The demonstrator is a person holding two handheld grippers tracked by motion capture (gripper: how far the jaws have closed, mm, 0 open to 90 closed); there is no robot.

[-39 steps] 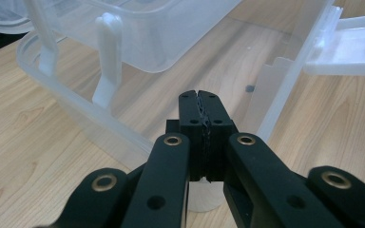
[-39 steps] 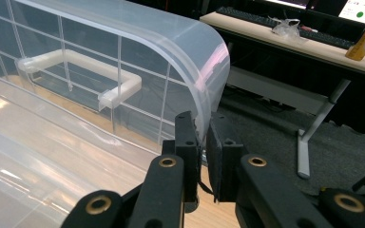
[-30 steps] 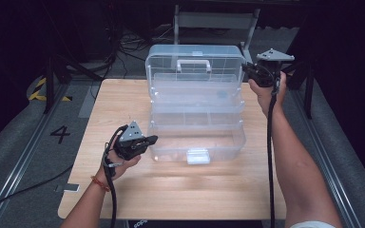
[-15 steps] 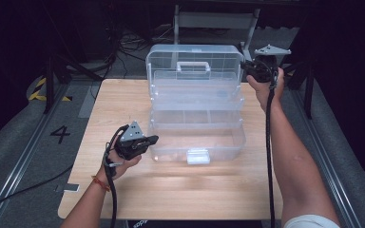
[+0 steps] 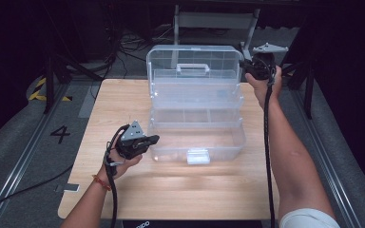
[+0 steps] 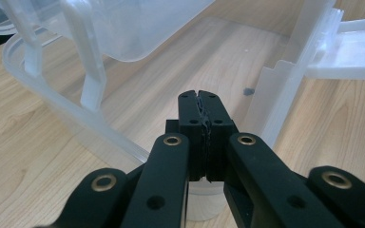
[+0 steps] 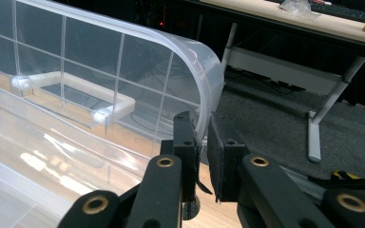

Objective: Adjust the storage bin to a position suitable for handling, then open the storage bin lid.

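A clear plastic tiered box (image 5: 197, 130) stands open on the wooden table (image 5: 180, 190), its trays stepped back. The lid (image 5: 195, 59) stands upright at the back and carries a white handle (image 5: 192, 69). My right gripper (image 5: 244, 64) is shut on the lid's right edge. In the right gripper view that gripper (image 7: 202, 124) has the curved lid rim (image 7: 204, 76) pinched between its pads. My left gripper (image 5: 155, 139) is shut at the bottom tray's front left corner. In the left gripper view the closed tips (image 6: 200, 97) reach over the tray rim (image 6: 71, 109), with nothing seen between them.
A white latch (image 5: 198, 156) sticks out from the box's front wall. Bare tabletop lies in front of and left of the box. A grey metal frame (image 5: 216, 20) stands behind the table. Cables (image 5: 123, 45) run over the dark floor. A "4" mark (image 5: 60, 134) lies at left.
The right gripper has shifted slightly up and left with the lid's edge. The left gripper and the trays have stayed put.
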